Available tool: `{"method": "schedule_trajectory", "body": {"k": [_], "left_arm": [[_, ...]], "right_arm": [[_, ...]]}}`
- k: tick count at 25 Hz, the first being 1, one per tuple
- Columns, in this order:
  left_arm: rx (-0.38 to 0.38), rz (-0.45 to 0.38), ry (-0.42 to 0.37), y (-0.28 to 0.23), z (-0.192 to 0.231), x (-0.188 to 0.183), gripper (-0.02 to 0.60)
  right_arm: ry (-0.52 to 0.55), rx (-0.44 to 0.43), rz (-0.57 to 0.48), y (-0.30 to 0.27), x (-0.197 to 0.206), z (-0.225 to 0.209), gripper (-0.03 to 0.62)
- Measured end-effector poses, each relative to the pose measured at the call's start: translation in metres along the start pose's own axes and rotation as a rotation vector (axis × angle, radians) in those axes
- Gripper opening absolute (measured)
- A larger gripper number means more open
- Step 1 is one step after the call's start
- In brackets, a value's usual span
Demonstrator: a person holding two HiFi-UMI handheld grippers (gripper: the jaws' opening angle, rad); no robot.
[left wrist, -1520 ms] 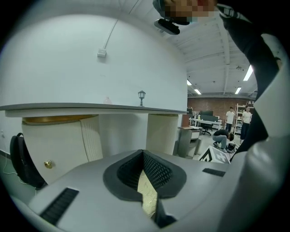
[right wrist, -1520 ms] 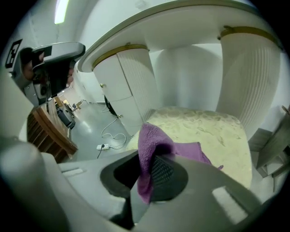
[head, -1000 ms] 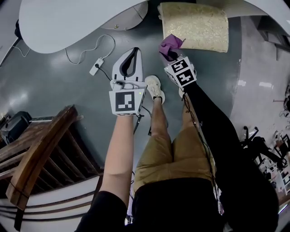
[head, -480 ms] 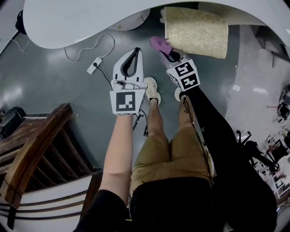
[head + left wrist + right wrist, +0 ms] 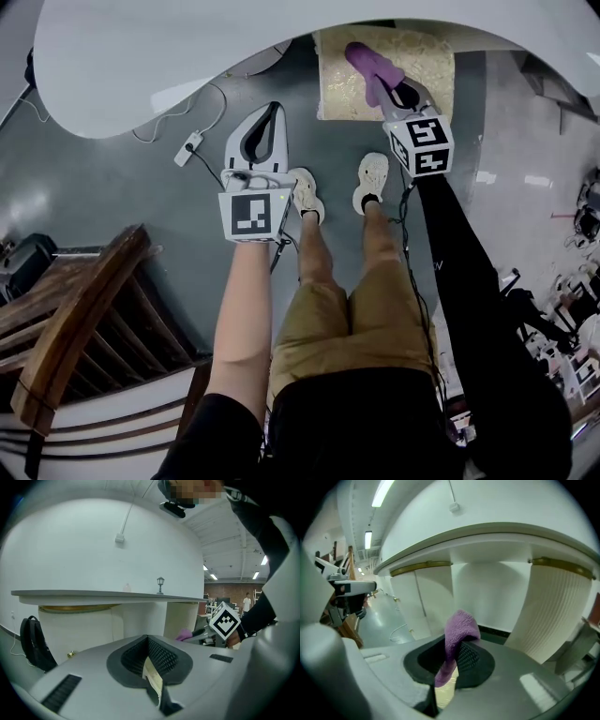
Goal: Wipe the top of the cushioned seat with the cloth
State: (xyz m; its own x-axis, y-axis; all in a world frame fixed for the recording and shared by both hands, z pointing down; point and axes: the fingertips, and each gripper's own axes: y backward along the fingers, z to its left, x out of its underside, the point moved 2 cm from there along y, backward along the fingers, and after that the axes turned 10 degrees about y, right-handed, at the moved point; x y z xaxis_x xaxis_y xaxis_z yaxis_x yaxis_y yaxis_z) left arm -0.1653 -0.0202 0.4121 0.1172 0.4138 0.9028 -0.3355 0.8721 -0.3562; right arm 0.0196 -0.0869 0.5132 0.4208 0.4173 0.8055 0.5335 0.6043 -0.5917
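Clamping the cloth, right hand-held gripper overhangs cushioned seat seen overhead; left hand-held gripper closed.

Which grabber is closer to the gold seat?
The right. The right gripper holds the cloth over the seat; the left gripper hangs above the floor, off to the seat's left.

Over the cushioned seat: cloth (in right claw); left claw leftward
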Motion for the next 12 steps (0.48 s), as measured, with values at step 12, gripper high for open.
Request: {"method": "schedule_trajectory", "body": {"k": [12], "left_arm": [[0.057, 0.017, -0.028, -0.066, -0.045, -0.01, 0.008]], "right_arm": [[0.056, 0.363, 0.234, 0.048, 0.088, -0.203, 0.031]]}}
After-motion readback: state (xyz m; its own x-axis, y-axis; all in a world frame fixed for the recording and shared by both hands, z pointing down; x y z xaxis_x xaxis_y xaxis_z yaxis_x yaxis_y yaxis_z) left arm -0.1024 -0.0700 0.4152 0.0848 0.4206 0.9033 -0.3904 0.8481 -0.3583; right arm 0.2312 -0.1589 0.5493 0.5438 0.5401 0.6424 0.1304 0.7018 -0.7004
